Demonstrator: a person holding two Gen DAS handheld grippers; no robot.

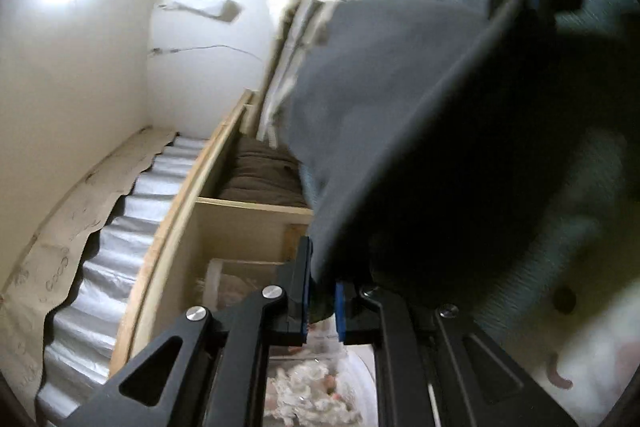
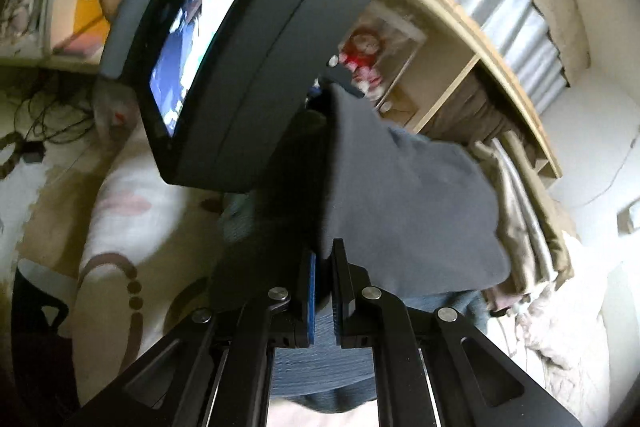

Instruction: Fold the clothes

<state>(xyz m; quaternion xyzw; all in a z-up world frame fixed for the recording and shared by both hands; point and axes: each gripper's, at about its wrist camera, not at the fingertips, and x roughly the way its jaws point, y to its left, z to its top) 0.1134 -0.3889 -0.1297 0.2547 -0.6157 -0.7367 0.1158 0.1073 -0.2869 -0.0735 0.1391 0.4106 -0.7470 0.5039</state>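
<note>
Here the left gripper (image 1: 322, 291) pinches an edge of the grey garment (image 1: 384, 99) between its blue-padded fingers (image 1: 305, 287), jaws nearly closed on the cloth. The right gripper (image 2: 323, 291) does the same on its side: its pads (image 2: 311, 295) clamp a fold of the same grey garment (image 2: 408, 203). Cloth runs between the two tools, lifted off the patterned bedding (image 2: 120, 211) and hanging in front of both cameras, so much of it is too close and too dark to read.

In the right wrist view the body of the other gripper fills the upper left, which suggests the two tools are close together, probably mid-fold, bringing one edge over toward another. Behind the garment stands a wooden shelf (image 1: 224, 203) holding a brown folded textile (image 1: 260, 167), and a red doll (image 2: 362, 61) sits in another compartment.

To do this well, both pinches should hold firm, the two held points kept level and taut, then the cloth lowered flat onto the bedding before either lets go, lest the fold sag or skew.
</note>
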